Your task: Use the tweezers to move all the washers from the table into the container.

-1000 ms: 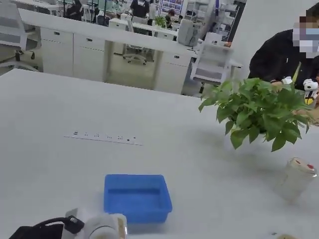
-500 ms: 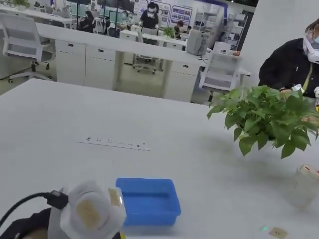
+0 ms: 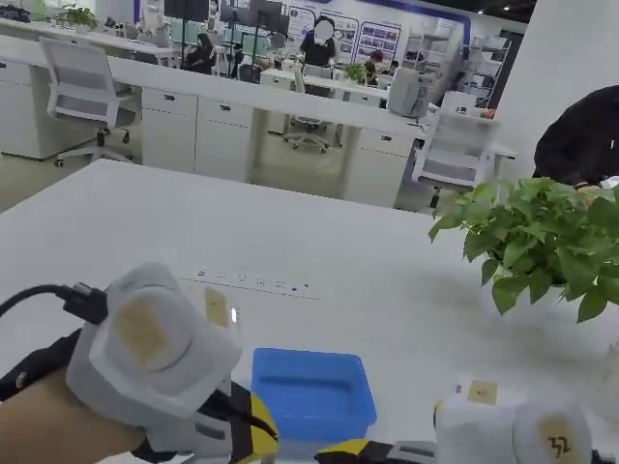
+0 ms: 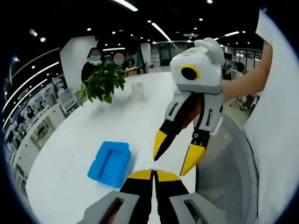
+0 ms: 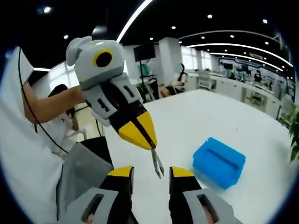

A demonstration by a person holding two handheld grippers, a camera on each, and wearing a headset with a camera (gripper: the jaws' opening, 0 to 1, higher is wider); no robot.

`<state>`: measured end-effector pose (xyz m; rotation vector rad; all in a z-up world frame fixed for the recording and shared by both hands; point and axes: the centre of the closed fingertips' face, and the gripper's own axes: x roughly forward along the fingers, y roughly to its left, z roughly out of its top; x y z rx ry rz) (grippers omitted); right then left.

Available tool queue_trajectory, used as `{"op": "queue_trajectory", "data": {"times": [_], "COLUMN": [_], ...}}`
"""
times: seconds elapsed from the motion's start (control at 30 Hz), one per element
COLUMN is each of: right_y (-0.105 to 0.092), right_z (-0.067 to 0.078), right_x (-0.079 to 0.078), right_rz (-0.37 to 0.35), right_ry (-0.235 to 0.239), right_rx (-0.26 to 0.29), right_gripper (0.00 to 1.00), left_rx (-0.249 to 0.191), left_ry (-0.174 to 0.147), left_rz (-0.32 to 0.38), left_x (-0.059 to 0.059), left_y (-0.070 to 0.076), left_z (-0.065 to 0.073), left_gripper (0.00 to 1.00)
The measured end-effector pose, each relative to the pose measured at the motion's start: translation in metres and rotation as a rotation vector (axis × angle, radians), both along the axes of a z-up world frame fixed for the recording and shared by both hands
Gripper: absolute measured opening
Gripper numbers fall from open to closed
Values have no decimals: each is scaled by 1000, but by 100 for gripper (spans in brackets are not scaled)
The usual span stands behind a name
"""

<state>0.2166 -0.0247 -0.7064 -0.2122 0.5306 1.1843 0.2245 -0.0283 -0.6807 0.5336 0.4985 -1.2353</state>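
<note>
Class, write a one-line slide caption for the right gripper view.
Left gripper pinches tweezers; blue container sits on the white table.

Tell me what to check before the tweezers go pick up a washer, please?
1. Tweezers held: the left gripper is shut on the tweezers, whose tips stick out past its jaws. Ok.
2. Right gripper ready: its jaws stand apart and hold nothing. Ok.
3. Container ready: it sits on the table with its open side up. Ok.
4. Where the washers lie: cannot tell.
5. Plant out of the way: it stands off to the side, apart from the container. Ok.
</note>
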Motion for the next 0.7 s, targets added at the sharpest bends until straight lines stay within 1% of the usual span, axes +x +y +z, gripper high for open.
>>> {"op": "queue_trajectory", "data": {"times": [0.07, 0.1, 0.13, 0.17, 0.2, 0.27, 0.37, 0.47, 0.57, 0.6, 0.63, 0.67, 0.7], "right_y": [5, 8, 11, 14, 14, 17, 19, 21, 22, 23, 24, 24, 25], "right_z": [3, 4, 4, 3, 3, 4, 3, 2, 3, 3, 3, 3, 3], "right_x": [1, 2, 0, -4, -4, -6, -9, -11, -15, -15, -16, -16, -15], "right_rz": [30, 50, 78, 112, 118, 154, 186, 217, 242, 242, 250, 251, 252], "right_ry": [-8, -7, -3, 21, 25, 28, 12, 3, 8, 6, -7, -20, -40], "right_rx": [4, -1, -2, 2, 3, 1, -13, -16, -9, -9, -9, -12, -18], "right_gripper": [25, 24, 23, 22, 21, 20, 17, 9, 6, 6, 5, 5, 4], "left_rx": [-15, -20, -22, -23, -22, -20, -34, -57, -59, -62, -63, -67, -72], "left_ry": [1, 6, 1, -8, -7, 8, 26, 38, 31, 40, 36, 26, 8], "left_rz": [-24, -40, -63, -72, -74, -94, -132, -161, -168, -165, -163, -157, -145], "left_x": [-4, -7, -10, -11, -11, -14, -21, -26, -26, -27, -27, -28, -27], "left_y": [-2, -2, -3, -3, -3, -3, -5, -6, -5, -5, -4, -4, -4], "left_z": [7, 11, 14, 16, 18, 21, 25, 30, 30, 30, 30, 30, 30], "left_gripper": [0, 0, 0, 0, 0, 0, 0, 0, 0, 0, 0, 0, 0]}}
